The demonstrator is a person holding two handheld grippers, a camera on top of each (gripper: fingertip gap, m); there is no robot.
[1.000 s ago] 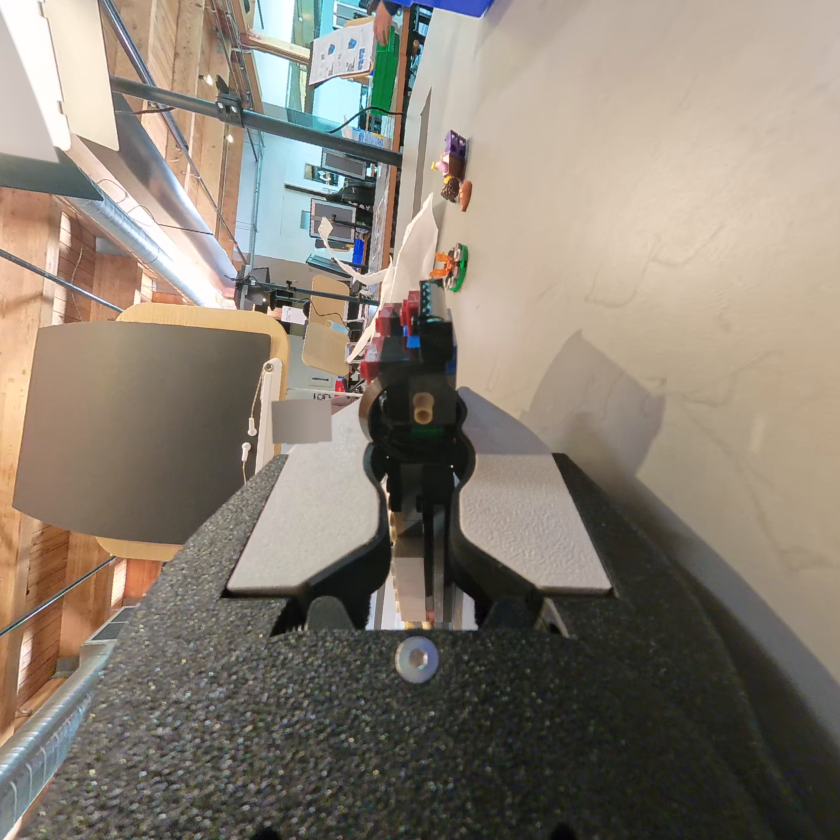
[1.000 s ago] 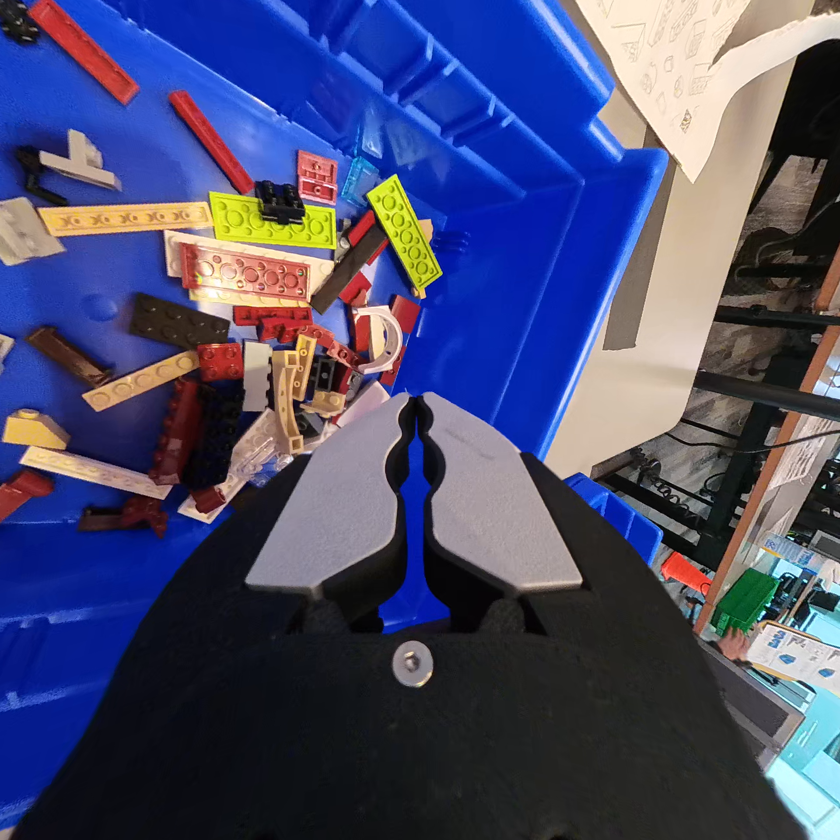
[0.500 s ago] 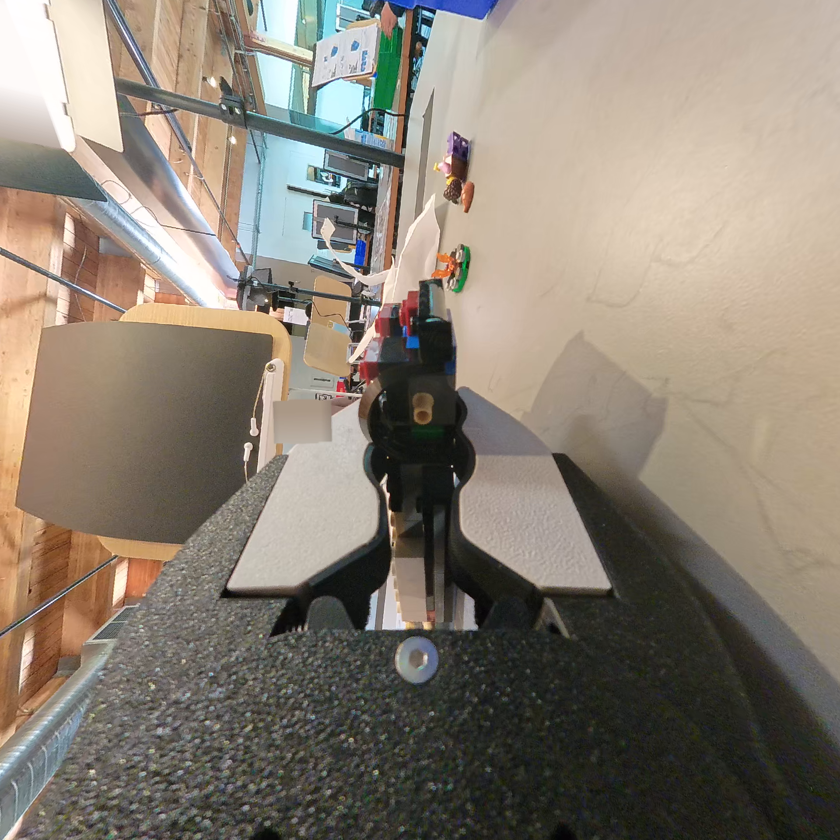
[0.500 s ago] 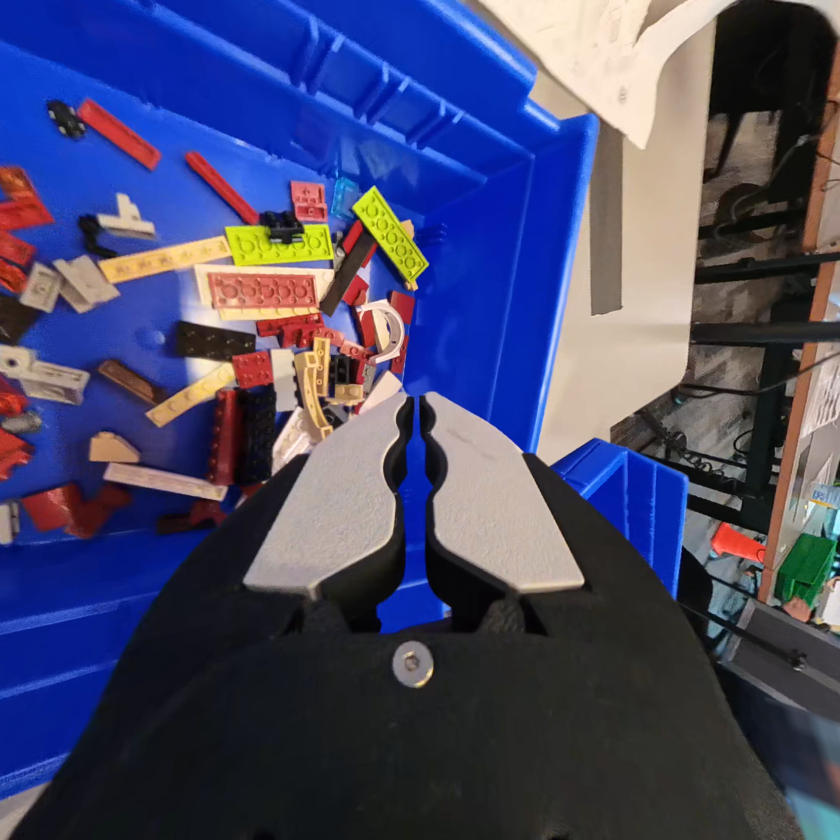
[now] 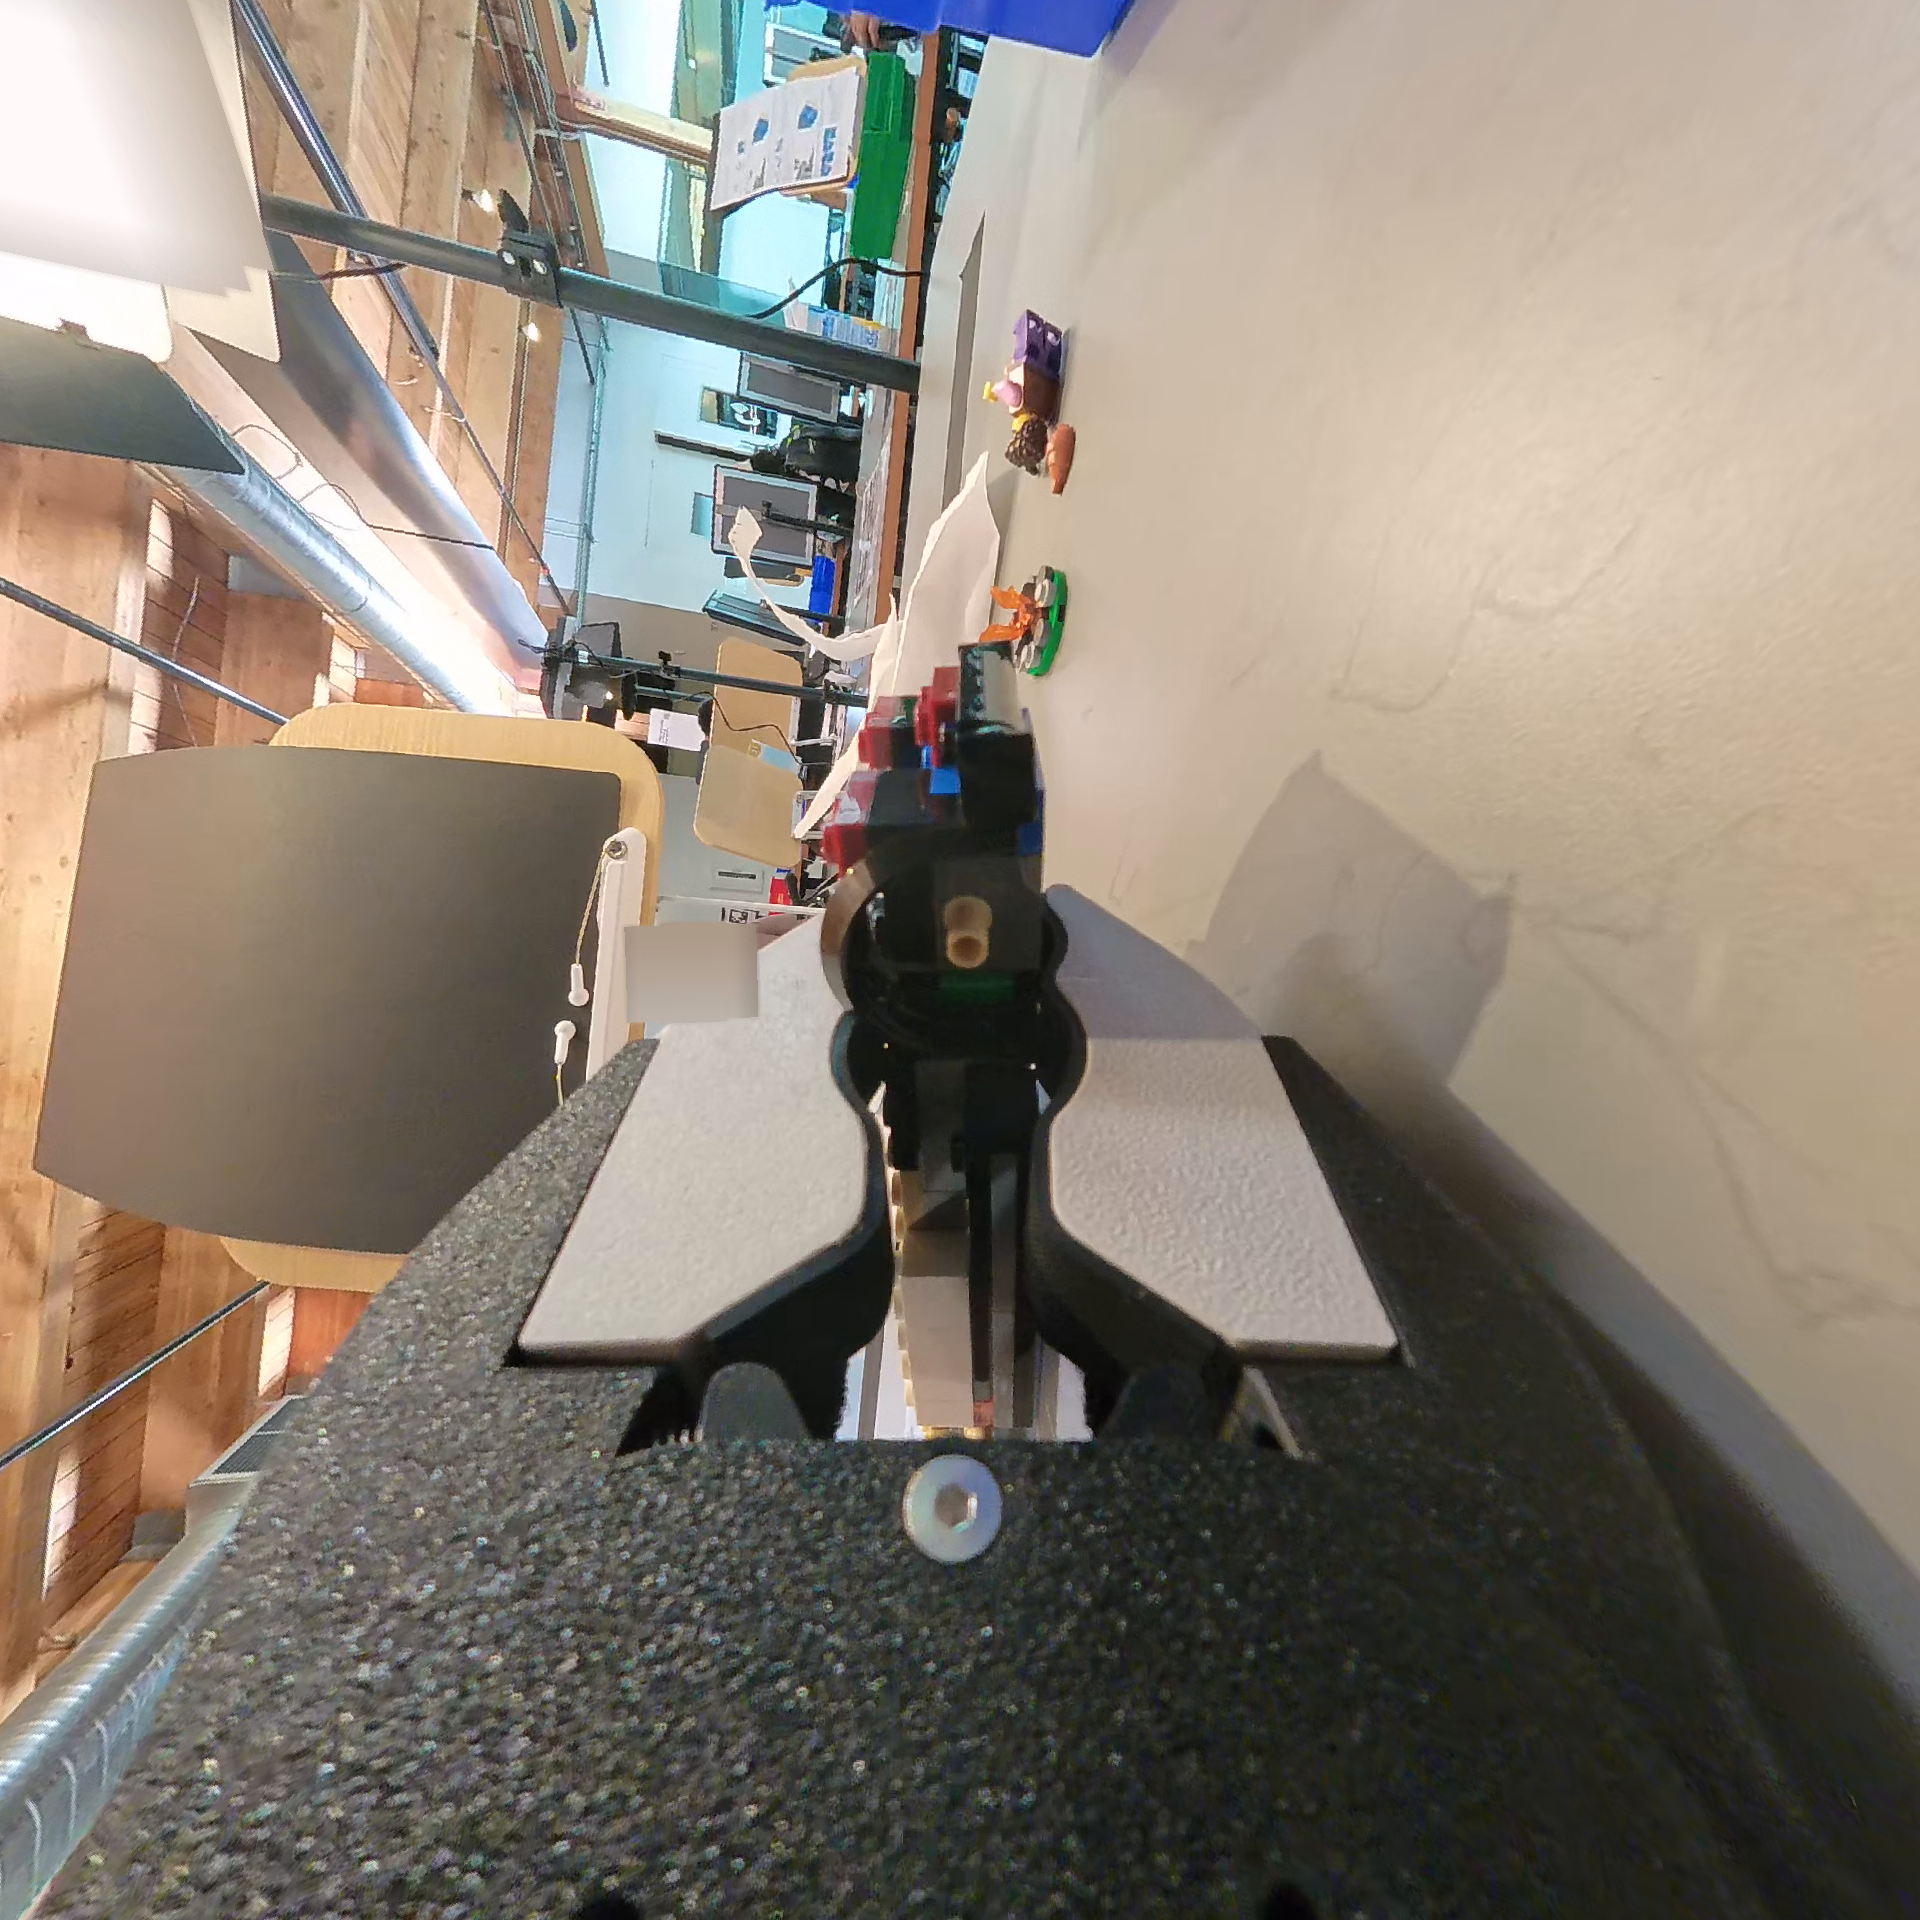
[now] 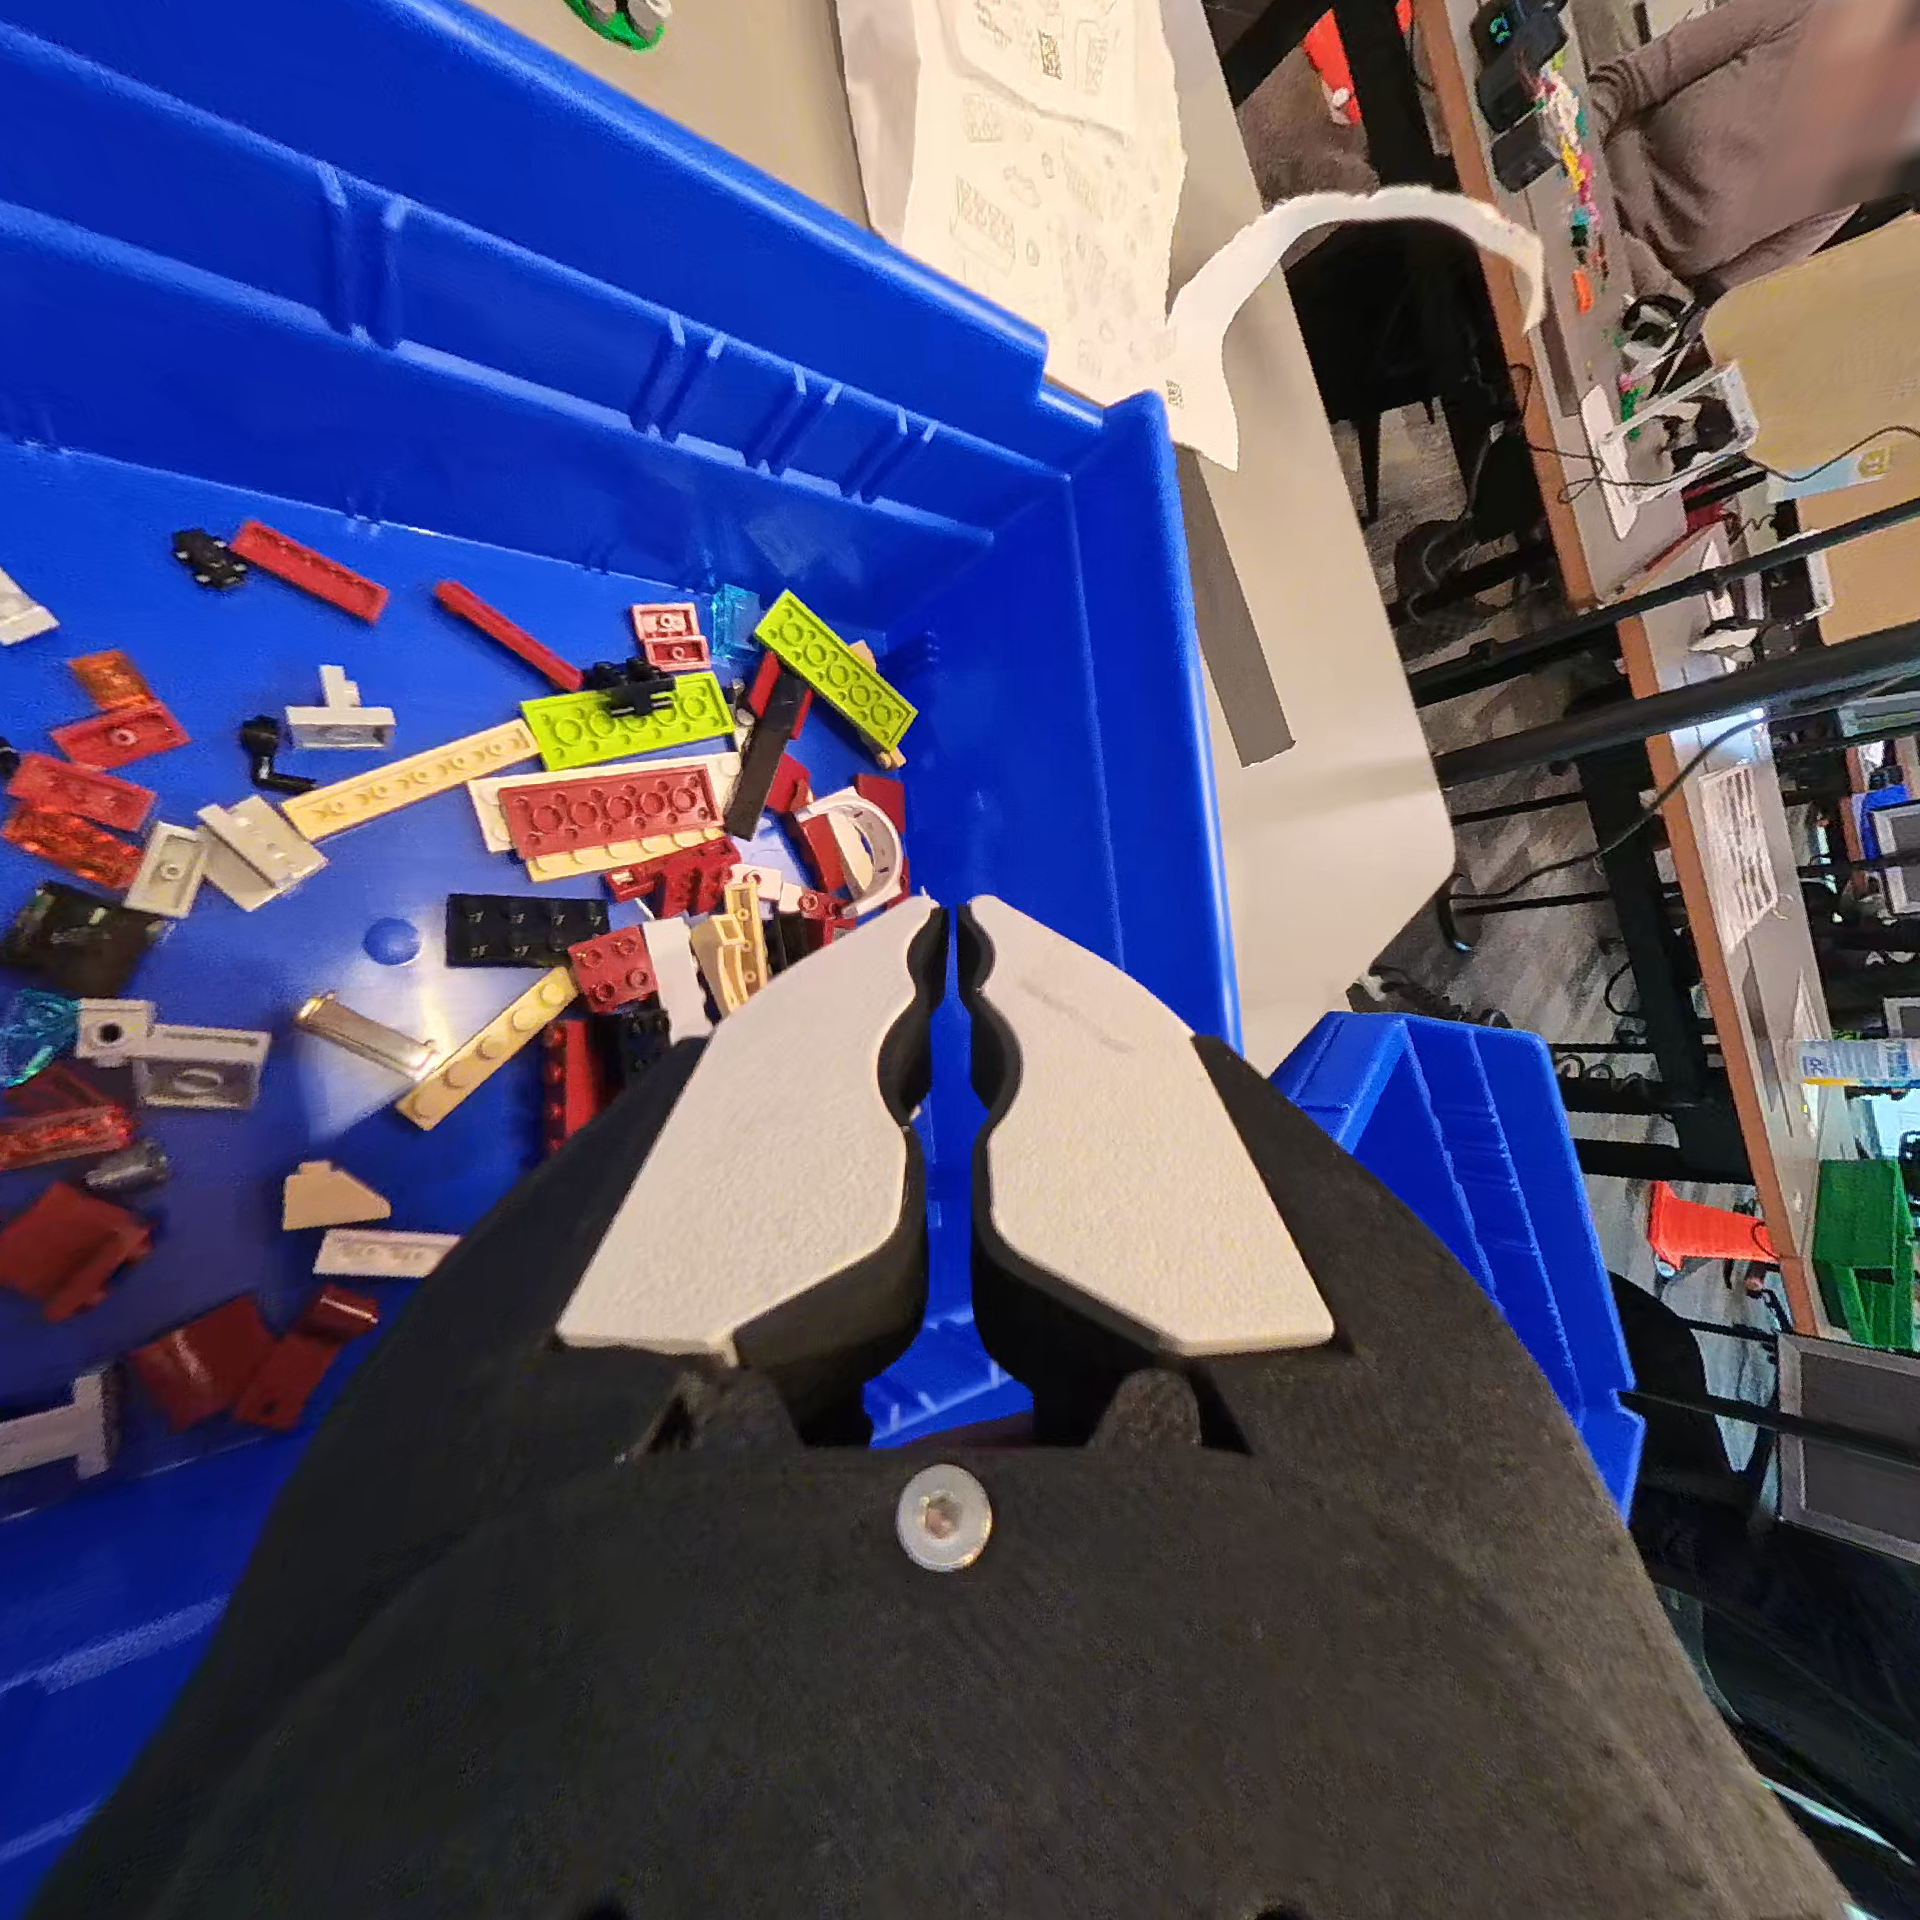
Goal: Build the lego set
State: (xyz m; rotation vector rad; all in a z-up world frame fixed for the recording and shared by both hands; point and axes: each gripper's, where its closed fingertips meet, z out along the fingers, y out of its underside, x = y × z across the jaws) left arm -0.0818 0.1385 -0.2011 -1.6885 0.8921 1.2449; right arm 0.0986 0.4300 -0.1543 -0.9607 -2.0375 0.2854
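the left gripper [image 5: 956,935] is clamping a black brick model [image 5: 951,831] with red and blue bits and a tan peg on its near face; both fingers are pressing on its sides, and it is sticking out past the tips just beside the pale bench [image 5: 1455,520]. farther along the bench a green round piece [image 5: 1044,623] with an orange bit is lying beside a white paper sheet [image 5: 951,582], and a small purple and brown figure cluster [image 5: 1039,395] is sitting nearer the far end.

the right gripper [image 6: 951,920] is hovering over the right corner of a blue bin [image 6: 1091,623], its jaws nearly together with a thin slit between the tips and nothing in them. loose bricks are lying on the bin floor: two lime plates [image 6: 623,717], a red plate [image 6: 608,810], a white arch piece [image 6: 868,842] nearest the tips. a second blue bin [image 6: 1455,1143] is standing at the bench edge to the right.
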